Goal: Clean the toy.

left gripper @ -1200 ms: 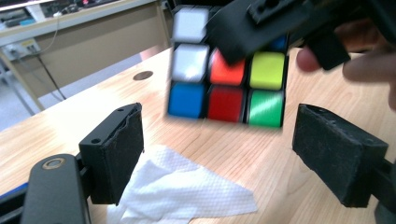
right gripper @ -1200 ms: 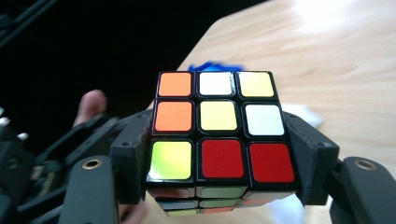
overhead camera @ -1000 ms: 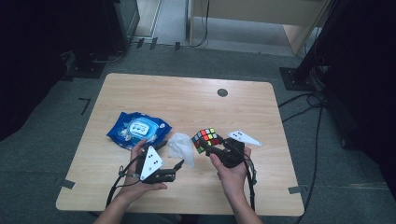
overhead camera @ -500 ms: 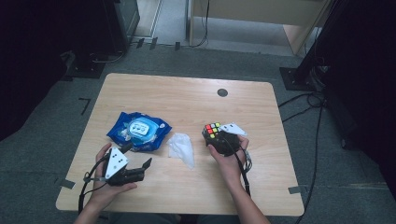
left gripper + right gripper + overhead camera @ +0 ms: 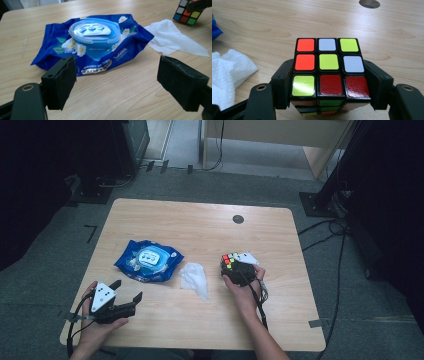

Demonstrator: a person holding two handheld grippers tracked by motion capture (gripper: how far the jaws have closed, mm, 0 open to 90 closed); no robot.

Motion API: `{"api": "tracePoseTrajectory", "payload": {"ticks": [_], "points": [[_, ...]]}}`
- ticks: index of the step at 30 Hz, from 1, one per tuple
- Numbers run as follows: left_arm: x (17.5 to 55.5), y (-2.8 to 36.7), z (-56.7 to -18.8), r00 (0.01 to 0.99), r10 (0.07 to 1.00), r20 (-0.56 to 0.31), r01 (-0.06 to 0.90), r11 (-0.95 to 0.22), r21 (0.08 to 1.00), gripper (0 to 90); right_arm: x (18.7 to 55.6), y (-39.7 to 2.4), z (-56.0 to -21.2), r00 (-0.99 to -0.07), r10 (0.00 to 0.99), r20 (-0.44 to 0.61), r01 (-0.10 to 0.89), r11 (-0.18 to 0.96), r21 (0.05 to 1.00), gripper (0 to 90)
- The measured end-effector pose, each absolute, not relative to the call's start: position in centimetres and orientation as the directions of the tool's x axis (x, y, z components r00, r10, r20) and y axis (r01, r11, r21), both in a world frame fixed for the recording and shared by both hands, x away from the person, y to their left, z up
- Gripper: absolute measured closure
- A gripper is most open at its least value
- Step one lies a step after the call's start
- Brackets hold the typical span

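A light wooden table (image 5: 200, 227) carries everything, with a small dark round hole (image 5: 238, 219) near its far edge. The biggest thing on it is a blue pack of wet wipes (image 5: 148, 260) with a lighter blue plastic lid, lying flat left of the middle; in the left gripper view the pack (image 5: 95, 42) lies just beyond the jaws. Just right of the pack lies a crumpled white wipe (image 5: 195, 279), close to it but apart from the cube. The puzzle cube (image 5: 231, 262) sits right of the middle, low over the tabletop; whether it rests on the wood cannot be told. The right gripper (image 5: 239, 270) is clamped on it: in the right gripper view both black jaws press against opposite sides of the cube (image 5: 329, 66), whose top face shows orange, white, yellow and red squares. The left gripper (image 5: 126, 292), held near the table's front left corner, is released, its jaws spread wide with bare wood between them and nothing in its grasp.
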State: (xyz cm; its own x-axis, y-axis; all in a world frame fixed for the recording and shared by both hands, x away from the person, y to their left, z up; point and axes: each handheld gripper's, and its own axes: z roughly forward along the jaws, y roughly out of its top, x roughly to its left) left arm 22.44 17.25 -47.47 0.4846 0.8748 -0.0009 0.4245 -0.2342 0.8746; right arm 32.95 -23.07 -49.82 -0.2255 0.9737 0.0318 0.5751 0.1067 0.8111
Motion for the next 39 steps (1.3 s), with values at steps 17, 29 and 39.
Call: {"api": "tracePoseTrajectory", "payload": {"ticks": [17,29,39], "points": [[23.2,18.4,-49.6,0.411,0.911,0.029,0.539,-0.269,0.798,16.1,31.9,-24.4,-48.1,-0.273,0.959,0.081,0.552,0.087,0.829,4.8],[23.8,19.6,-50.6,0.358,0.929,0.095,0.610,-0.310,0.729,16.0,28.2,-28.6,-46.5,-0.279,0.957,0.085,0.559,0.089,0.825,0.0],[24.5,21.2,-51.3,0.324,0.941,0.098,0.656,-0.298,0.694,14.0,25.8,-33.6,-46.9,-0.219,0.974,0.059,0.575,0.080,0.814,0.0]]}}
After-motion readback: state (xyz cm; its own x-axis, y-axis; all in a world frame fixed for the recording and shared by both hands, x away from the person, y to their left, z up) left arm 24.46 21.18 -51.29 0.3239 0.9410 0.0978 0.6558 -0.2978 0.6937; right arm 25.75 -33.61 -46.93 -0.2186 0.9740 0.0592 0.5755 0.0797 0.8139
